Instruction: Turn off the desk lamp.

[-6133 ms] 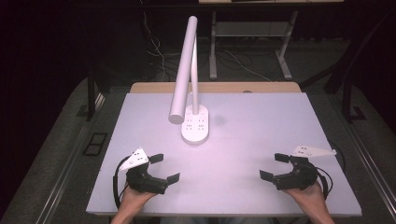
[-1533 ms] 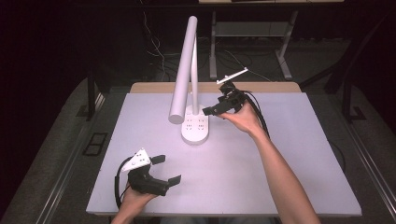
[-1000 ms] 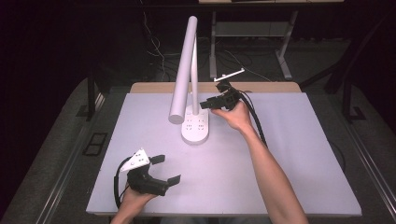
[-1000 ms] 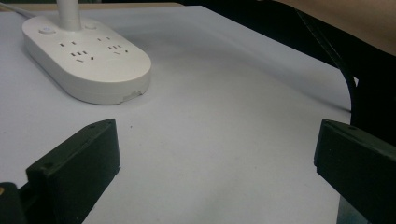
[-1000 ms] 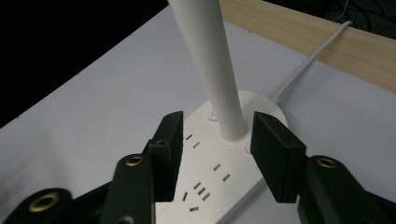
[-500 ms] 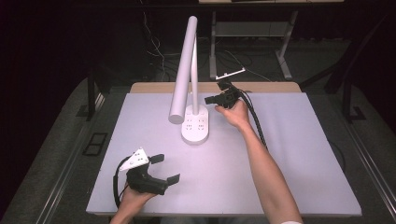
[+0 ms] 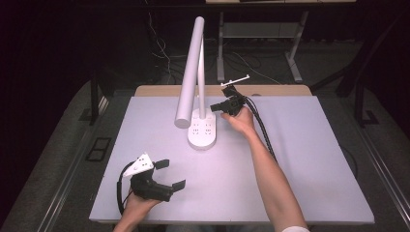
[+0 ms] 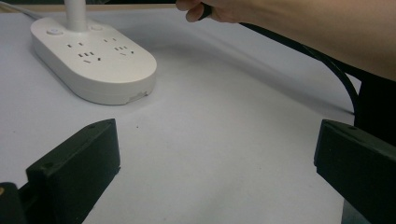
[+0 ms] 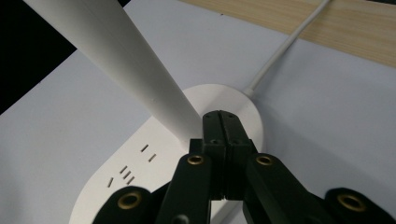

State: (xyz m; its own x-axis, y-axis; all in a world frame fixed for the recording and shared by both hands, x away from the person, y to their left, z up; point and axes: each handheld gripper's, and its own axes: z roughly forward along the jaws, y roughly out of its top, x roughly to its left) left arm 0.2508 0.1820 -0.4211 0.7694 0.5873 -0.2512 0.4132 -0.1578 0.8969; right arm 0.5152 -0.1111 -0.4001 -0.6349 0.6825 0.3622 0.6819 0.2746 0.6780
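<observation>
While the left gripper (image 7: 167,175) idles wide open near the front edge | right gripper (image 9: 222,122), jaws pinched together empty, hovers right over the lamp (image 7: 202,130) base, probably aiming for a button

A white desk lamp (image 7: 196,77) is standing upright toward the far middle of the table. Its oval base (image 7: 202,131), carrying rows of socket slots, is lying flat. A slim stem is rising from it, and a long tubular head is angled forward and down.

Glossy white plastic lamp (image 7: 201,130), matt tabletop (image 7: 300,164)
</observation>
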